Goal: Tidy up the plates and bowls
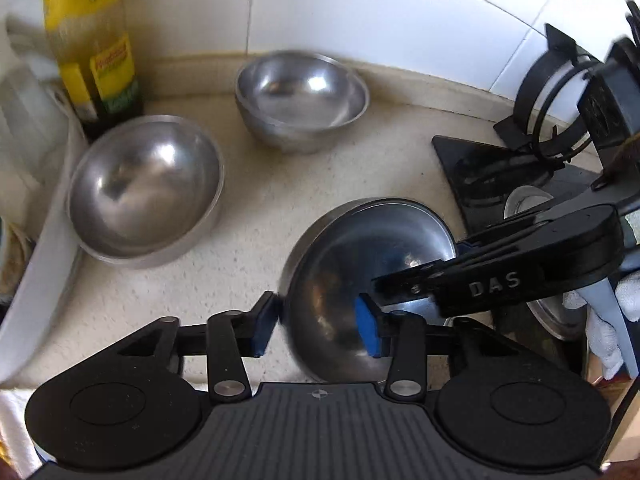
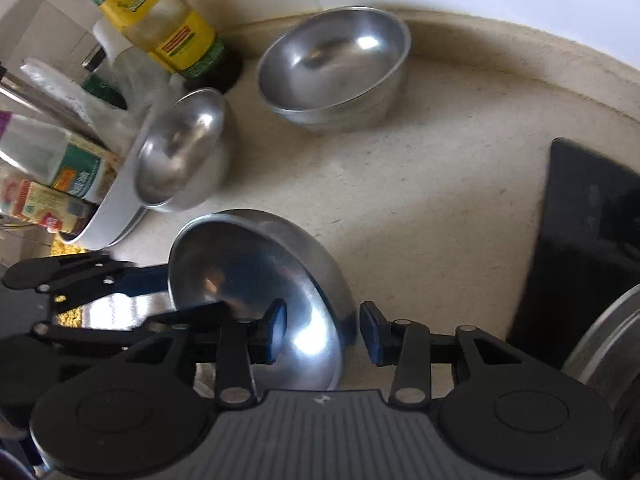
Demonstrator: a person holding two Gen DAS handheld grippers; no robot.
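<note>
While both tools, left tool [image 1: 316,324] and right tool [image 2: 324,330], clamp opposite rims of the near bowl [image 1: 368,264], two bowls beyond it, single bowl [image 1: 144,192] and stacked bowls [image 1: 302,96], await nesting.

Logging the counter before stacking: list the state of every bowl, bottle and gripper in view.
near bowl: tilted, both grippers astride its wall
left bowl: upright, empty, on the counter
back bowl: upright, empty, seemingly nested in another
bottle: standing upright, cap out of view
left gripper: closed on the near bowl's wall
right gripper: astride the opposite wall, grip unclear
</note>
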